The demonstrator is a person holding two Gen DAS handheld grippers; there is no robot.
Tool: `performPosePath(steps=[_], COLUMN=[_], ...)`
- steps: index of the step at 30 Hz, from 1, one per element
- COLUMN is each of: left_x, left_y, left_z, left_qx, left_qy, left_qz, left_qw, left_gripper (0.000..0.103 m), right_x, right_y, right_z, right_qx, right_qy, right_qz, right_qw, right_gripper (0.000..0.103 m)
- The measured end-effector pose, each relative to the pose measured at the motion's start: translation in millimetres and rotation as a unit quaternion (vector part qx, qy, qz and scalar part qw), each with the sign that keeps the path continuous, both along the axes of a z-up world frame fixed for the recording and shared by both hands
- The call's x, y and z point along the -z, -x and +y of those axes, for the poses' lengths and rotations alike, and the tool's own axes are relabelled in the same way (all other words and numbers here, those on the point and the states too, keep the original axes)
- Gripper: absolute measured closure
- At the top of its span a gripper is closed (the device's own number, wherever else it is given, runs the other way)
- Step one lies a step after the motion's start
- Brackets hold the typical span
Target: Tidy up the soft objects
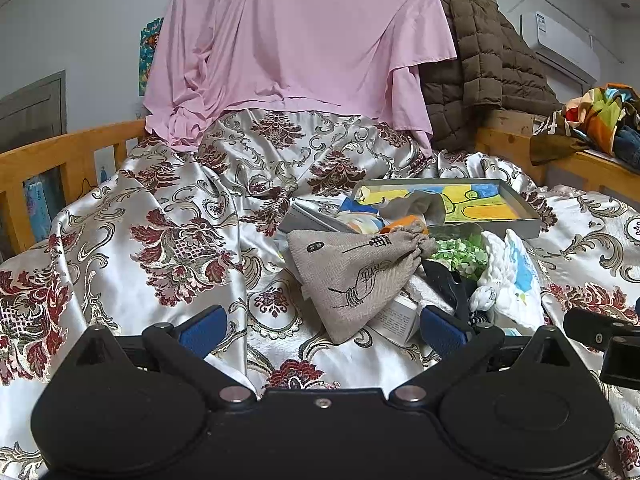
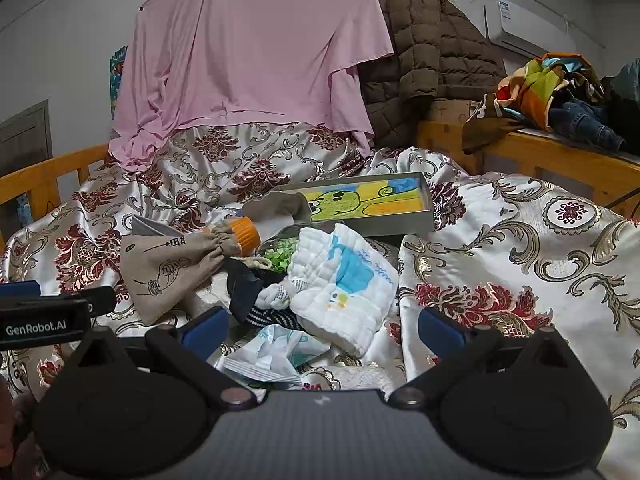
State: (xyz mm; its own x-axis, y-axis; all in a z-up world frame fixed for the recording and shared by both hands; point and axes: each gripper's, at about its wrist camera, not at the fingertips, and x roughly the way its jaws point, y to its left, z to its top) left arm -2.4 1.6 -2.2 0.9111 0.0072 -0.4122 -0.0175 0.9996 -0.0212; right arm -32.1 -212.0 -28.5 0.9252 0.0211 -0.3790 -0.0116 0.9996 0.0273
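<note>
Both my claws spread wide, nothing between the pads. Left gripper (image 1: 322, 330) hovers over the satin bedspread (image 1: 120, 240), the grey drawstring pouch (image 1: 352, 276) just ahead at 12–1 o'clock, lying on a small white carton (image 1: 394, 320). Right gripper (image 2: 324, 330) sits above a crumpled plastic wrapper (image 2: 272, 354); white quilted cloth (image 2: 344, 288) at 12 o'clock (blue print on it), dark striped fabric (image 2: 268, 314) touching its left edge. Beyond: green bits (image 2: 280, 254), orange cap (image 2: 246, 232), then shallow grey box (image 2: 400, 224) with a drawing. Farthest, pink sheet (image 2: 256, 48) at 11 o'clock.
</note>
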Motion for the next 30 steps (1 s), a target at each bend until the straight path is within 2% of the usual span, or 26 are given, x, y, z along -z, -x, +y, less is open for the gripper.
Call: performPosePath(steps=[30], left_x=[2.5], left_y=[-0.5], left_z=[1.1], left_qx=[-0.001], left_qy=[-0.010], left_qz=[0.000], left_qw=[0.9999], left_gripper=[0.001], right_x=[1.0], right_y=[-0.1], right_z=[1.6], right_qx=[-0.002], right_qy=[0.001], right_qz=[0.004], right_qw=[1.000], right_gripper=[0.000])
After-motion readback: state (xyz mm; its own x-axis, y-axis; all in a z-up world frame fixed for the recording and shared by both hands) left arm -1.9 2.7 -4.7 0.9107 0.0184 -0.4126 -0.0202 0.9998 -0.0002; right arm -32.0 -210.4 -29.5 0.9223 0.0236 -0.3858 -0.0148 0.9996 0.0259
